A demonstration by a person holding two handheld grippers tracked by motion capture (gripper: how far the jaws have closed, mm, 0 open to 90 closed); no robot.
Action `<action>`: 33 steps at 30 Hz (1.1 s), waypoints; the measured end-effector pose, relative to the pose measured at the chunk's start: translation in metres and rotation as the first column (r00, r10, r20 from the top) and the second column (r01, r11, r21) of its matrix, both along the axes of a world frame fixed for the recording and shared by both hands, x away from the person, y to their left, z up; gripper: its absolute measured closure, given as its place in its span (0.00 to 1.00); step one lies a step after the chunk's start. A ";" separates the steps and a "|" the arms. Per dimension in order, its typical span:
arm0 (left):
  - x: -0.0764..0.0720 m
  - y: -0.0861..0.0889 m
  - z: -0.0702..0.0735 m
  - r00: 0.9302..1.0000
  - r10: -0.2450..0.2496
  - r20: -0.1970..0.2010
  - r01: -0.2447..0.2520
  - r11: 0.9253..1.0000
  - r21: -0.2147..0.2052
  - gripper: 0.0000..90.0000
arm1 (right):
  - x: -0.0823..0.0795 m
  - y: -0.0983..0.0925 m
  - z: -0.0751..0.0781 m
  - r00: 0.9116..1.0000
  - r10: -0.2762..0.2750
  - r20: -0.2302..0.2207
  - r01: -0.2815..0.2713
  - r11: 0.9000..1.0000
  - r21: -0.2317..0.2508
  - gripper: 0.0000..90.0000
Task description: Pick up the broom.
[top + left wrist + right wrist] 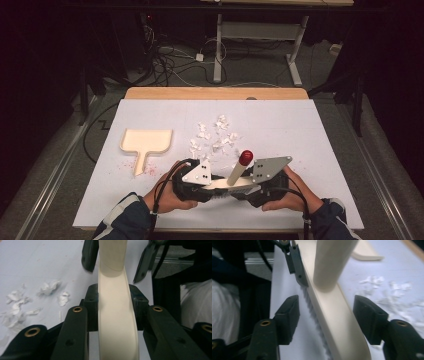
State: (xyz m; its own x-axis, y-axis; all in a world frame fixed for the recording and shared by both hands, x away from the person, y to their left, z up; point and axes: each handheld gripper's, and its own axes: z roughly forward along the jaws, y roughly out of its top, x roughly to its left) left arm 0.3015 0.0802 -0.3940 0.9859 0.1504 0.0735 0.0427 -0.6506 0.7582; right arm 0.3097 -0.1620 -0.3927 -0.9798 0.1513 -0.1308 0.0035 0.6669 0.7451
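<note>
High view: your left gripper (212, 187) and right gripper (252, 189) meet low centre over the brush (231, 184), paper scraps (215, 135) above. Left gripper view: jaws clamp the brush body, steadying it. Right gripper view: jaws straddle it half-open, not pressing, ready to take over.

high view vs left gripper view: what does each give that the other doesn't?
High view: the wooden dustpan and the red tip of the handle. Left gripper view: the left gripper close up, its fingers pressed against both sides of the cream brush. Shared: the brush, the paper scraps, the white table cover.
</note>
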 end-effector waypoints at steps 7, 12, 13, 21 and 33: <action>0.001 -0.003 -0.002 0.999 -0.035 -0.024 0.034 0.999 -0.016 0.71 | 0.008 0.003 -0.012 0.996 0.069 -0.058 -0.068 0.998 0.010 0.68; 0.005 -0.001 -0.003 0.998 -0.038 -0.040 0.036 0.998 -0.043 0.66 | 0.008 0.003 -0.014 0.994 0.085 -0.069 -0.085 0.996 0.011 0.74; 0.005 0.000 -0.002 0.998 -0.041 -0.040 0.039 0.998 -0.052 0.66 | 0.008 0.003 -0.014 0.994 0.085 -0.069 -0.085 0.996 0.011 0.74; 0.008 0.027 0.011 0.983 0.175 0.054 -0.166 0.977 -0.132 0.34 | 0.012 -0.005 -0.008 1.000 0.004 -0.018 -0.004 1.000 0.012 0.75; -0.008 0.125 -0.011 0.819 0.553 0.153 -0.527 0.831 -0.179 0.24 | 0.027 -0.031 0.004 0.983 -0.181 -0.019 0.182 0.980 0.080 0.75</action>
